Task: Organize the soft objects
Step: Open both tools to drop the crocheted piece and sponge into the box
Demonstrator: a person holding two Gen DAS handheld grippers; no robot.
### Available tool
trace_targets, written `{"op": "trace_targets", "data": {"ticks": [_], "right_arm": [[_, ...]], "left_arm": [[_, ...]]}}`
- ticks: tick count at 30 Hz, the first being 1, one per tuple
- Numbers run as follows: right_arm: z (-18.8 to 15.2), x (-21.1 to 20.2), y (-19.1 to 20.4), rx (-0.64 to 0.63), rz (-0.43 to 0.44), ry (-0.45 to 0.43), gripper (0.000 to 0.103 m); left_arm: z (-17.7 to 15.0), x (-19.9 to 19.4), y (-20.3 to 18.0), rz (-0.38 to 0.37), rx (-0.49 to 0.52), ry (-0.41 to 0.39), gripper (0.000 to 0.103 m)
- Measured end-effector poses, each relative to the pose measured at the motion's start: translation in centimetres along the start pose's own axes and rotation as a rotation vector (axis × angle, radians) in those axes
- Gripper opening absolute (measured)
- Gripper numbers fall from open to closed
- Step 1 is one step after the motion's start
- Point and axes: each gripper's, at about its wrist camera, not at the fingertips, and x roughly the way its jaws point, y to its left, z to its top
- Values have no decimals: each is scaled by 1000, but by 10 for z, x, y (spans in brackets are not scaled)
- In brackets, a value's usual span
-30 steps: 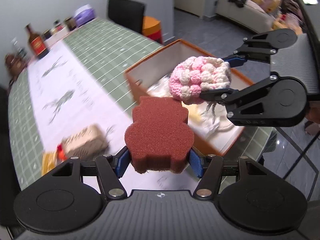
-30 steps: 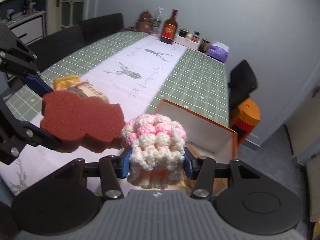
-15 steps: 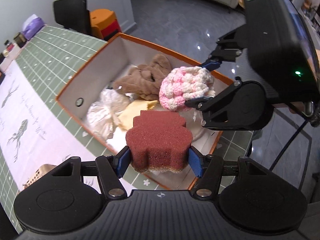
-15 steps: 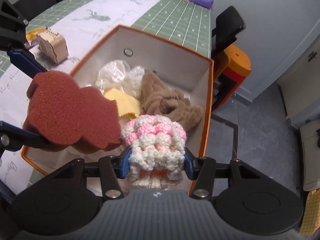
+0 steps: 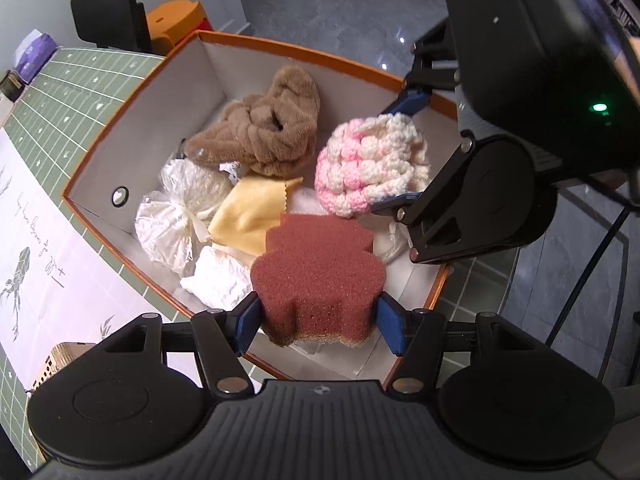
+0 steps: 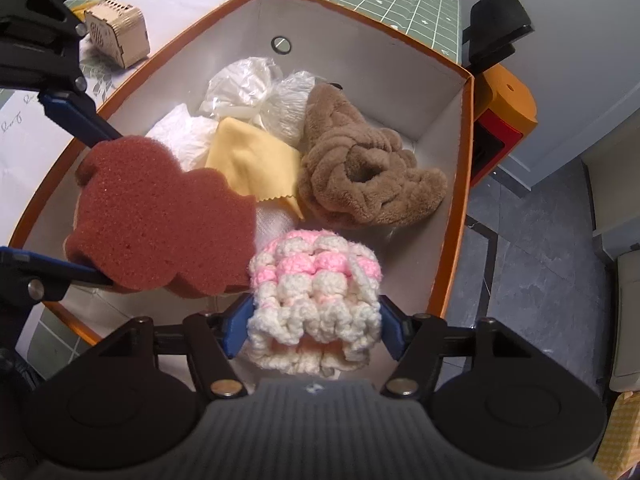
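Observation:
A brown foam sponge (image 5: 316, 276) is clamped between the blue pads of my left gripper (image 5: 318, 320), low over the near end of an orange-rimmed white box (image 5: 132, 92). My right gripper (image 6: 314, 320) holds a pink and white crochet ball (image 6: 316, 280) beside it over the same box (image 6: 468, 160). Its jaws are opening, and the ball still touches both pads. Seen from the left wrist, the right gripper (image 5: 394, 156) carries the ball (image 5: 372, 164) just beyond the sponge. In the right wrist view the left gripper (image 6: 100, 208) and sponge (image 6: 160, 216) hang at the left.
Inside the box lie a brown plush piece (image 5: 264, 132), a yellow cloth (image 5: 248, 212), clear plastic bags (image 5: 176, 208) and white cloth (image 5: 220, 280). A small wooden box (image 6: 118, 34) stands on the green-checked table (image 5: 80, 88). A black chair (image 5: 108, 12) and orange stool (image 5: 176, 28) stand beyond.
Both grippers tipped downward and sank over the box, which now fills both views. The right gripper's pads stand wider apart, and the crochet ball has spread out between them.

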Motion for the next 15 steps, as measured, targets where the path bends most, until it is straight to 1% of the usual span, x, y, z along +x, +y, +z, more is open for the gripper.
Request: {"op": "trace_targets", "data": {"ticks": [4,6,7,9,11,12,13,14,15], "right_arm": [[2,-9,2,-30,-20,-15,70],[4,-16,2,-30,-25,-29,70],[5,-19,1,-27,-27,-41,69],[6,-26,1,-14,-15,-61,65],[8,-30,2,4,11,-78,55],[8,-31,3,7,20,-83,52],[9,-31,7,4,27,-86,44],[10,-30,11,-3,33,-82,39],[11,-30,16,-10,43,-80,38]], "left_arm": [[-2,8,-2,-6,35,54,72],[-5,8,-1,-12,33,57,74],[-5,5,1,-17,28,45,74],[-6,-5,5,-33,11,12,79],[-7,-15,9,-68,-7,-13,79],[-8,-21,10,-75,-13,-25,79],[-9,-26,12,-77,-16,-40,79],[-10,-31,12,-72,-17,-54,78],[-11,-35,13,-63,-17,-64,75]]}}
